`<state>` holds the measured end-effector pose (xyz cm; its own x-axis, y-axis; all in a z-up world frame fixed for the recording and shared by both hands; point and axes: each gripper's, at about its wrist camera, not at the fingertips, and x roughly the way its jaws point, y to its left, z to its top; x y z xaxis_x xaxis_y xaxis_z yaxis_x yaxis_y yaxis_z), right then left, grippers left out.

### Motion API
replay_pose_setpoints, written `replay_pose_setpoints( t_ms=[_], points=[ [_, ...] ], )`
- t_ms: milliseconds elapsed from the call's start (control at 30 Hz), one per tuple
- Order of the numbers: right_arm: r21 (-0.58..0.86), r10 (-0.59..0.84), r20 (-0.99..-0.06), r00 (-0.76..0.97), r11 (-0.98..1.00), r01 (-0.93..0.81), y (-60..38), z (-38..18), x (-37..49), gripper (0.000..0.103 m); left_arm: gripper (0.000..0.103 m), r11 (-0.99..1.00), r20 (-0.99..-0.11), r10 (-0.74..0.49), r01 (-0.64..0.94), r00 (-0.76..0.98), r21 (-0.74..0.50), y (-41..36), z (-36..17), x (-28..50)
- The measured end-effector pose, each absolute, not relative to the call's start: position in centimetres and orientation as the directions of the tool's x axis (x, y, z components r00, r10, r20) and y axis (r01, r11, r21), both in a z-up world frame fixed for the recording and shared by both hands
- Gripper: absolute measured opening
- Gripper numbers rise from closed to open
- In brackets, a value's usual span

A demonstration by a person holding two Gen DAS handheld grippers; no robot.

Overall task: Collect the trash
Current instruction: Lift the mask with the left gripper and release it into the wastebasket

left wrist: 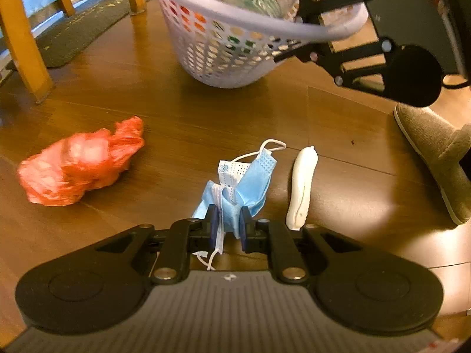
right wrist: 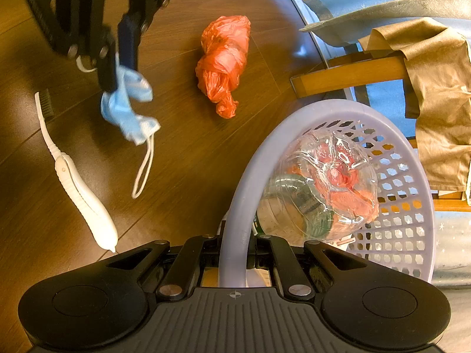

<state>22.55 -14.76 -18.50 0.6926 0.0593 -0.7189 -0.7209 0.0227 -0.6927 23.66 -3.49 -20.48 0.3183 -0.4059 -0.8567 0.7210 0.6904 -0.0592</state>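
Note:
My left gripper (left wrist: 229,224) is shut on a crumpled blue face mask (left wrist: 247,182), which hangs lifted above the wooden floor; the same gripper (right wrist: 117,58) and mask (right wrist: 129,111) show at upper left in the right wrist view. My right gripper (right wrist: 235,257) is shut on the rim of the lilac perforated basket (right wrist: 247,176), seen too in the left wrist view, where the gripper (left wrist: 321,20) grips the basket (left wrist: 223,50) at its right side. A clear plastic bottle (right wrist: 318,185) lies inside the basket. An orange plastic bag (left wrist: 82,164) (right wrist: 223,61) and a white toothbrush-like tool (left wrist: 303,182) (right wrist: 79,188) lie on the floor.
Wooden chair legs (left wrist: 20,38) and a dark mat (left wrist: 76,32) stand at the far left. A grey slipper on a foot (left wrist: 435,158) is at the right. A wooden frame (right wrist: 347,76) draped with brown cloth (right wrist: 441,103) is beyond the basket.

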Motion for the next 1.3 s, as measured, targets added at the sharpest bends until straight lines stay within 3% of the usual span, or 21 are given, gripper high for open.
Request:
replay_pose_setpoints(
  t_ms=[933,1300],
  points=[
    [-0.692,0.058,-0.720,0.692,0.028,-0.722,-14.8,-18.5,22.4,0.003,0.011,0.745,-0.803,-0.409,0.667,0.433,-0.019,-1.2,-13.4,25.5],
    [-0.695,0.058,-0.717,0.694,0.012,-0.719,-15.2,-18.6,22.2,0.003,0.011,0.740,-0.696,-0.475,0.672,0.539,0.016,-1.7,-6.7,26.6]
  ],
)
